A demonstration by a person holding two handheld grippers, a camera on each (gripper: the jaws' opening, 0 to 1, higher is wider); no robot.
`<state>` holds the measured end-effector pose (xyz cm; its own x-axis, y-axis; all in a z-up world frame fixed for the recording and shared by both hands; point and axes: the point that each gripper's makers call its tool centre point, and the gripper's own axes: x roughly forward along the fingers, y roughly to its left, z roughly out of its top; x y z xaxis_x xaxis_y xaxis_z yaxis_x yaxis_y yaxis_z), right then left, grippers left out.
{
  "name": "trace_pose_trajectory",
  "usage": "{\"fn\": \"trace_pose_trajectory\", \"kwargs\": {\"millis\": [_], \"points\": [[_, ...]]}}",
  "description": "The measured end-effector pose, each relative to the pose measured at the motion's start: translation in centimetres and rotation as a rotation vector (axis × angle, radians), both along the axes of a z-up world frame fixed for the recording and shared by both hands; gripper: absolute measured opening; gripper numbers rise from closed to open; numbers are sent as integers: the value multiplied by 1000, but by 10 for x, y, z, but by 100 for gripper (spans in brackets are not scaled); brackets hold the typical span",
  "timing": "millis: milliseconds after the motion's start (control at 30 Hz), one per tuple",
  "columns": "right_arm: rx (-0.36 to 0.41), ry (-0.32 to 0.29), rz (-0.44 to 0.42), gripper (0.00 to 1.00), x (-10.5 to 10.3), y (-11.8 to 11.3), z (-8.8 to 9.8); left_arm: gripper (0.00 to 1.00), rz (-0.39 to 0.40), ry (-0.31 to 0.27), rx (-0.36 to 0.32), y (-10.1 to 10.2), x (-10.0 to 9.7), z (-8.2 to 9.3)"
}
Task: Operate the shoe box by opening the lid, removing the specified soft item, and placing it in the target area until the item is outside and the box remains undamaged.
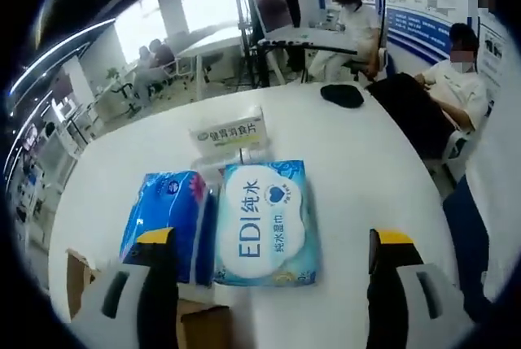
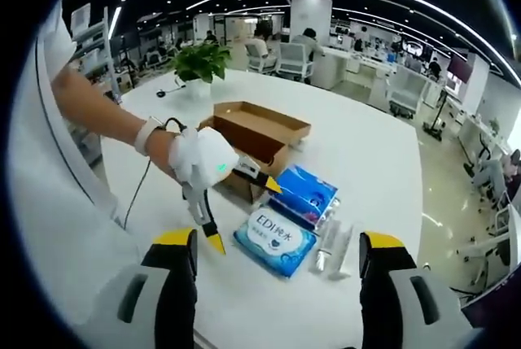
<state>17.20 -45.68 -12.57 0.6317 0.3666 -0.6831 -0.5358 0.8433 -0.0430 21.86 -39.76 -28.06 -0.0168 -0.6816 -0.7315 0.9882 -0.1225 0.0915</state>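
Shoe box open on tabletop. Wipes pack lies outside, beside blue pack. Both tools, left and right, jaws apart, empty. Pack looks soft, light, slippery film; pinch across a short edge.

Opposed views, shared wipes pack

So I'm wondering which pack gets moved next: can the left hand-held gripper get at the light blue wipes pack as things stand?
Probably yes. The left hand-held gripper is open, and the wipes pack lies flat on the table between its jaws with nothing on top; the blue pack lies alongside.
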Motion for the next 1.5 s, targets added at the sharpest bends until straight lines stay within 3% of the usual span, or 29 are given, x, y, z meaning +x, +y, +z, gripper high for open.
{"fn": "trace_pose_trajectory", "kwargs": {"millis": [133,267,367,600,800,967,1133,1200,1500], "points": [[5,8,0,84,1,7,2,99,56,-3,-15,22,2,18],[-8,24,-10,85,1,9,-1,99,159,-15,16,62,13,31],[-6,37,-16,86,1,14,-2,99,238,3,0,87,18,42],[-16,18,-10,90,5,27,4,98,338,-12,-13,148,29,70],[-29,21,-4,92,7,45,6,98,381,-45,-4,195,41,79],[-38,10,-8,93,7,65,12,94,385,-59,16,228,50,80],[-48,1,-20,94,8,87,17,78,339,-57,27,247,52,69],[-50,-6,-21,94,8,95,21,79,356,-19,48,258,51,62],[-73,-42,-62,94,2,131,36,75,339,28,52,281,55,48]]}}
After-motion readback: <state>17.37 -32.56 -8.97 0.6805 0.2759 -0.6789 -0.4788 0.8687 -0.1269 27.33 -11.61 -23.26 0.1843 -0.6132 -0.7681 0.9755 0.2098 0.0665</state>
